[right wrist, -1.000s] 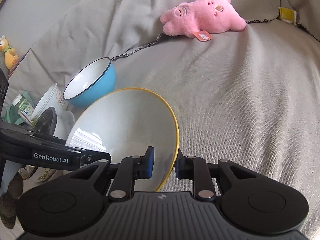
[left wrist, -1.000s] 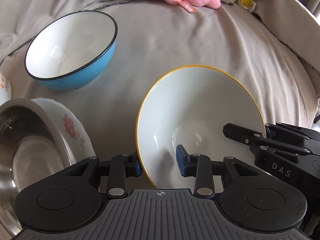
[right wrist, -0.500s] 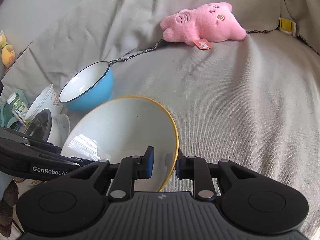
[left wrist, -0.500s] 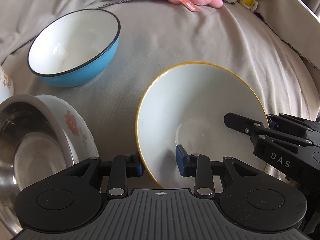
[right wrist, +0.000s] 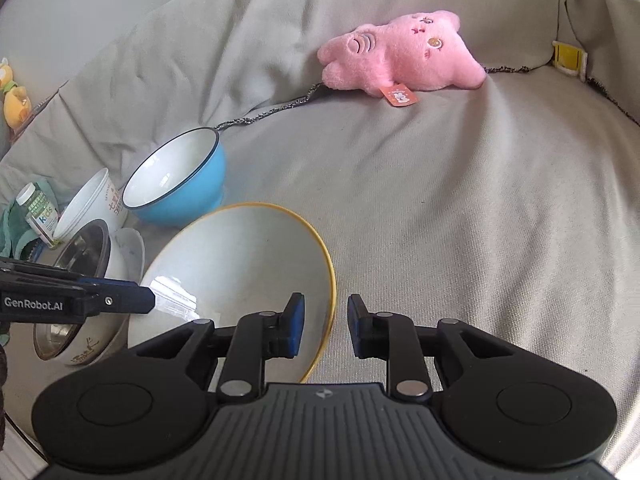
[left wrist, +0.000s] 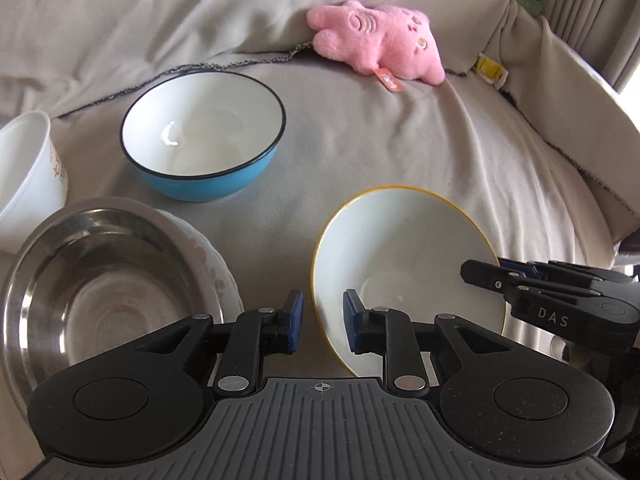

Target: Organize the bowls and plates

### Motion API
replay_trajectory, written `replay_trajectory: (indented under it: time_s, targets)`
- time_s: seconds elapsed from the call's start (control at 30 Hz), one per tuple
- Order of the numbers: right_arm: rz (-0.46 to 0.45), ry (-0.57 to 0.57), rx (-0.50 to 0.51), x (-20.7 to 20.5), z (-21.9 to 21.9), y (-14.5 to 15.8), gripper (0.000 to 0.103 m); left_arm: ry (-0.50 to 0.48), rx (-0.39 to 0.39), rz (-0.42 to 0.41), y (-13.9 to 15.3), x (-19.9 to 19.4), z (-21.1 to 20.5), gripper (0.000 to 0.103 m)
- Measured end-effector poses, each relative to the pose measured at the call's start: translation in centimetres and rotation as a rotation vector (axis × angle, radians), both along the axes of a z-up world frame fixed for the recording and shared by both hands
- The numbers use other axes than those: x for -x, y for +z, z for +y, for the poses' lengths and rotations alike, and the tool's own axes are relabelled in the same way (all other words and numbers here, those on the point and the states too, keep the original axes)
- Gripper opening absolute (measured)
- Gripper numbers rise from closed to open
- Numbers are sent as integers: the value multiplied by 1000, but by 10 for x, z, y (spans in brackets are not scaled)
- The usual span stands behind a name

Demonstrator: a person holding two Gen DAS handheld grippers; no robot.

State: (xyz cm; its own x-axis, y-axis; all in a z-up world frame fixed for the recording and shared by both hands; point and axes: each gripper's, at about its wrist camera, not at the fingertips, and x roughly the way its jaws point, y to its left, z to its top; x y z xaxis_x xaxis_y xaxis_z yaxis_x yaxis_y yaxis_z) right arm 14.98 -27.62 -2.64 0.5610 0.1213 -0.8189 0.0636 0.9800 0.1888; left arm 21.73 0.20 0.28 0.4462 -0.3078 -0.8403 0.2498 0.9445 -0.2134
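The right gripper [right wrist: 322, 330] has its fingers clamped on the rim of the yellow-rimmed bowl [right wrist: 240, 276], tilted on the sofa [right wrist: 460, 208]. The left gripper [left wrist: 320, 322] has just been closing; its fingers straddle the opposite rim without clearly pressing. Left of them sits a steel bowl [left wrist: 100, 292] nested in a floral one, a blue bowl [left wrist: 204, 148] behind

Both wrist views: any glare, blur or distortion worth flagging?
Left wrist view: sharp, fisheye bending at the edges, a small glint inside the blue bowl, blown-out light at the far right. Right wrist view: sharp, bright reflection inside the yellow-rimmed bowl.
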Motion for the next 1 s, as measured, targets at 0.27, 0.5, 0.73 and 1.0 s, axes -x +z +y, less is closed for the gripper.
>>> replay_trajectory:
  time_s: [0.27, 0.5, 0.73, 1.0]
  targets:
    - [-19, 18, 86, -7, 15, 14, 36, 166, 203, -91, 15, -5, 73, 25]
    - [-67, -3, 171, -16, 35, 29, 48, 202, 262, -116, 9, -24, 101, 25]
    - [-69, -16, 184, -15, 31, 29, 59, 133, 275, -98, 7, -17, 83, 25]
    - [-36, -32, 297, -39, 46, 39, 73, 258, 234, -117, 13, -54, 99, 25]
